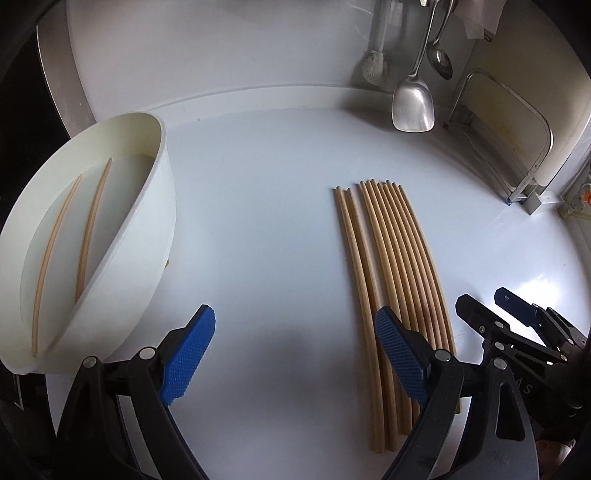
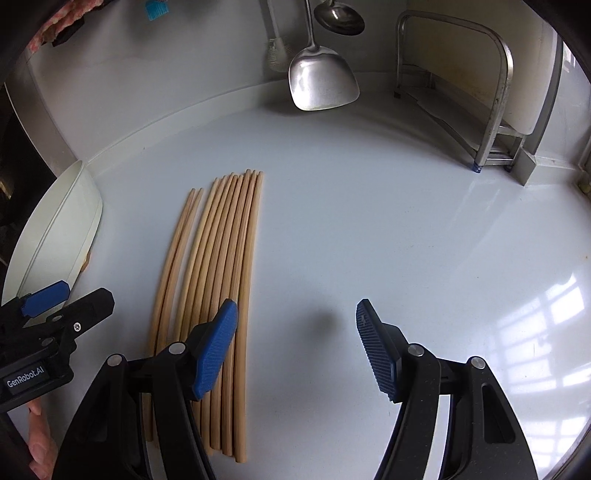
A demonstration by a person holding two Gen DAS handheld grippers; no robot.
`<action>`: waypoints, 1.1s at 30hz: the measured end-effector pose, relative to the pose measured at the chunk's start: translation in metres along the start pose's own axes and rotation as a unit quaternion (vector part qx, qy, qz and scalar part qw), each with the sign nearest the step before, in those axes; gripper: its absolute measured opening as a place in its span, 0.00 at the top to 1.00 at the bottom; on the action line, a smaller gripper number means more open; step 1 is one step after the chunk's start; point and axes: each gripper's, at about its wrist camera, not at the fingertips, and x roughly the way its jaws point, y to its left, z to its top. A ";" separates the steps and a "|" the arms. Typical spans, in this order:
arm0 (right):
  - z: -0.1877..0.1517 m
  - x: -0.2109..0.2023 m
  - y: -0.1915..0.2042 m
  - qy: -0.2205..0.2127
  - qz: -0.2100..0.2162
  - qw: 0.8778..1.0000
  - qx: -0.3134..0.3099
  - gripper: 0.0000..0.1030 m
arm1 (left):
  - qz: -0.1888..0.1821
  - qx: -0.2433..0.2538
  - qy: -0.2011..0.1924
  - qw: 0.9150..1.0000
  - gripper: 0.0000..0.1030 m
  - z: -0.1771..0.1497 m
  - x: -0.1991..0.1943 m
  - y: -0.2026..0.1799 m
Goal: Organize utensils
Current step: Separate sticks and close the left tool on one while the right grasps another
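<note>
while both grippers hang over the white counter [image 1: 266,206], i see the chopsticks [image 1: 391,258] lying in a neat row on it, pale wood, thin and round, side by side with their tips lined up toward the back wall. two of them sit a little apart on the side nearer the tub, with a narrow gap before the tight bundle of the rest. they look bowed, but that is the lens. two more chopsticks [image 1: 70,236] lie in the white tub [image 1: 155,206], which stands on the counter well to the side of the row; they rest apart from each other on its floor.

my left gripper [image 1: 295,354] stands wide, nothing between its blue pads [image 1: 188,354]; one pad hangs over the near ends of the row, though i cannot tell if it touches. my right gripper [image 2: 295,347] is also spread with nothing in it, its pad [image 2: 218,350] over the same near ends, the other above bare counter.

at the back hang a steel spatula [image 2: 321,81] and a ladle [image 2: 340,16], with a metal rack [image 2: 495,92] beside them.
</note>
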 end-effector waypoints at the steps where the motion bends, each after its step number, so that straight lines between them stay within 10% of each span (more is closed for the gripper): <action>1: -0.001 0.002 0.001 0.001 0.002 1.000 -0.003 0.38 | 0.003 -0.003 0.000 1.000 0.15 -0.001 0.001 0.001; 33: -0.007 0.009 0.005 -0.007 -0.045 0.997 -0.060 0.38 | 0.002 -0.024 0.016 1.000 0.15 -0.009 0.027 -0.004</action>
